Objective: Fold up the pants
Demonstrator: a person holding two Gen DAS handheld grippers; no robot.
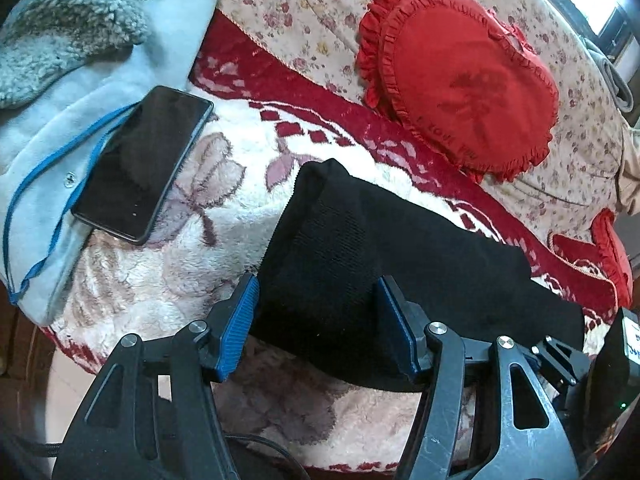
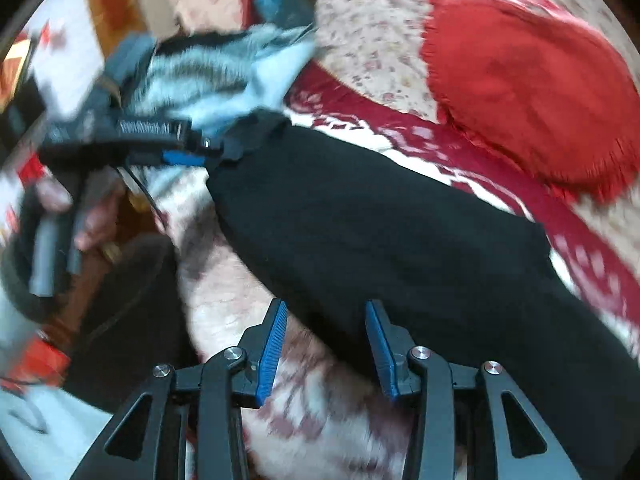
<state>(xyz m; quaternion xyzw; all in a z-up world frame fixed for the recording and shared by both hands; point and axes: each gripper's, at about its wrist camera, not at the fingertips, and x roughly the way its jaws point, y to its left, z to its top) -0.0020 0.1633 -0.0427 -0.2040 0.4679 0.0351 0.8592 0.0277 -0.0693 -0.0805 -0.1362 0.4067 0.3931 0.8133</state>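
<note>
The black pants (image 1: 360, 248) lie in a long folded strip on a white and red floral blanket (image 1: 168, 264). My left gripper (image 1: 316, 292) is open, its blue pads on either side of the pants' near end. In the right wrist view the pants (image 2: 380, 232) run from upper left to lower right. My right gripper (image 2: 326, 320) is open at the pants' near edge. The left gripper (image 2: 224, 148) also shows there at the pants' far end, blurred by motion.
A black phone (image 1: 140, 160) lies on a pale blue fleece jacket (image 1: 72, 92) at the left. A red heart-shaped frilled cushion (image 1: 460, 76) lies on a floral sheet beyond the pants. A second red cushion (image 1: 600, 264) is at the right.
</note>
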